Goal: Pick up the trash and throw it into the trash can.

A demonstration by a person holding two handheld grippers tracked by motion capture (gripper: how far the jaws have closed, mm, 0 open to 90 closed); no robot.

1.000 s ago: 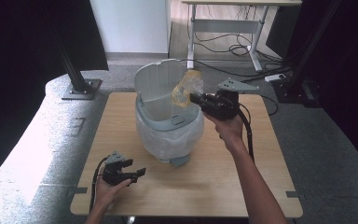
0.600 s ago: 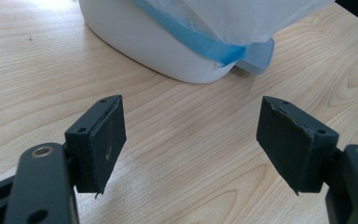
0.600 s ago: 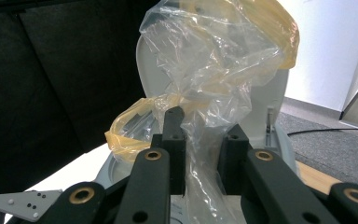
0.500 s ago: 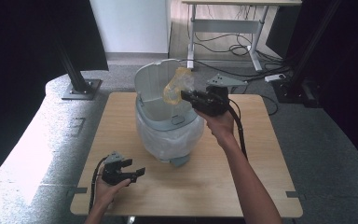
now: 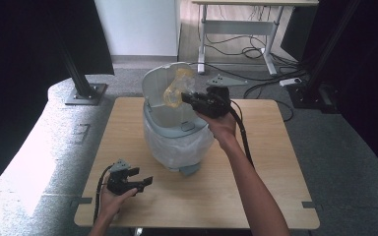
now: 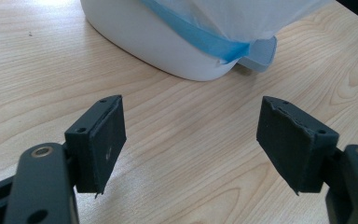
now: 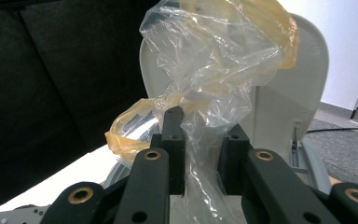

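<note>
High view: right hand-held gripper (image 5: 184,98) closed on a crumpled clear plastic bag with a yellowish band (image 5: 176,88), held in the air over the open mouth of a white plastic pedal bin (image 5: 163,129), just in front of its raised lid (image 5: 155,81). Right gripper view: twisted neck of the bag pinched between both pads, bulk of the film billowing above the jaws. Left hand-held gripper (image 5: 142,176) open, empty, resting on the light wooden counter (image 5: 275,172) near the front left, apart from the bin.

Probable faults from this position:

- Drop outside the bin. Cause: release too near the rim or the lid; light film likely to drift or catch air rather than fall straight. Centre over the opening and lower before opening the jaws.
- Cling to the pads. Cause: thin film, possibly static; likely to leave with the jaws on withdrawal. Open wide and pull back slowly.
- Snag on the raised lid. Cause: loose loop of the yellowish band hanging at one side. Avoid sweeping close to the lid.
- Displaced white liner (image 5: 177,147). Cause: jaws or cable dragging across its draped edge.
- Tipped or shifted bin. Cause: push against the lid with nothing bracing the base; left hand-held gripper available for steadying
</note>
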